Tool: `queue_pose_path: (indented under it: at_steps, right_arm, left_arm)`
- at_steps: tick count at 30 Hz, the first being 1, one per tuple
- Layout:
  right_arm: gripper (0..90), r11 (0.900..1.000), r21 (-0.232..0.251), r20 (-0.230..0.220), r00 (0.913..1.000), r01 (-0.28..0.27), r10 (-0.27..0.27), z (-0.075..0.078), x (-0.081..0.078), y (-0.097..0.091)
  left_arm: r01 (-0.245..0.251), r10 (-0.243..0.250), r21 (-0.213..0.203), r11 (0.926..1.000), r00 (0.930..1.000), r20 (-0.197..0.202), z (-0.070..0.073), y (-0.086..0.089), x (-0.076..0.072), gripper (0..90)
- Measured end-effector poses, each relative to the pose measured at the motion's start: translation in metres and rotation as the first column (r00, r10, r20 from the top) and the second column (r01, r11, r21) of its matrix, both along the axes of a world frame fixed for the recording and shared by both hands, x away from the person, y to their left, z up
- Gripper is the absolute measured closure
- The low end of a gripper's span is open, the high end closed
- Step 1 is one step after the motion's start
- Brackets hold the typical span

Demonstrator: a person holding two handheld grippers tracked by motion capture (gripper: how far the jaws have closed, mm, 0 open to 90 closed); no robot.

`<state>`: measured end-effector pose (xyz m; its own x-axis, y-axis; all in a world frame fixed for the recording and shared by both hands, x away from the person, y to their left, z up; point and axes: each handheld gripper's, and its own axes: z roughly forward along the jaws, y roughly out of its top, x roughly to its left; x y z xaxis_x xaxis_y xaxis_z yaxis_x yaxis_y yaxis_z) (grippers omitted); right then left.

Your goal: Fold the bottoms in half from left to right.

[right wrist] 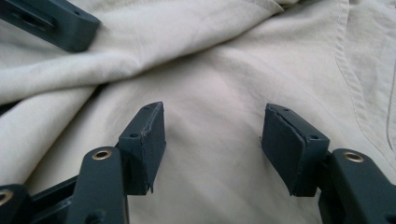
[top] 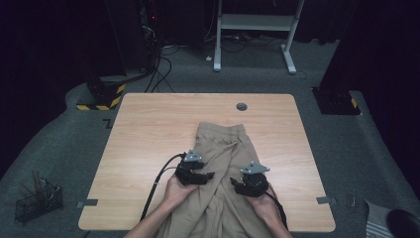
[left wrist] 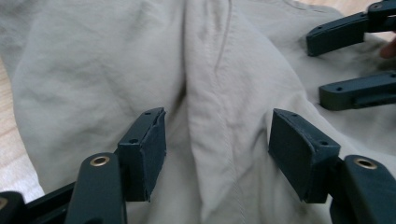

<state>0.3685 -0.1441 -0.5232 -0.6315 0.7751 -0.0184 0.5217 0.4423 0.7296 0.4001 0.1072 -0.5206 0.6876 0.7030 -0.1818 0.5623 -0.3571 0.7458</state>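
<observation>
Beige cotton trousers (top: 223, 173) lie on the near middle of the light wooden table (top: 143, 129), legs hanging over its near edge. The left gripper (top: 210, 176) and right gripper (top: 233, 182) hover over the crotch, jaws wide apart, gripping nothing; the waistband lies farther off.

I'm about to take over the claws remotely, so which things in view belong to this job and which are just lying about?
In the job:
- beige cotton trousers spread on the light wooden table
- left claw, jaws open over a fold of the fabric
- right claw, jaws open above the cloth

Just lying about:
- black wire basket on the floor
- white metal stand behind the table
</observation>
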Motion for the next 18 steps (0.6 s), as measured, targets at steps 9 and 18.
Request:
queue_pose_path:
  at_steps: [9, 18]
  right_arm:
    - [39.8, 0.9997, 0.002, 0.005, 0.9997, 0.023, -0.023, -0.001, 0.023, 0.020]
    - [40.4, 0.9972, 0.002, 0.005, 0.9972, 0.074, -0.074, -0.001, 0.058, 0.043]
  left_arm:
    - [0.000, -0.003, 0.089, 0.9961, 0.9992, 0.041, 0.002, -0.008, 0.029, 38.7]
    - [-0.031, 0.027, 0.138, 0.9899, 0.9992, 0.028, 0.005, -0.001, 0.077, 40.1]
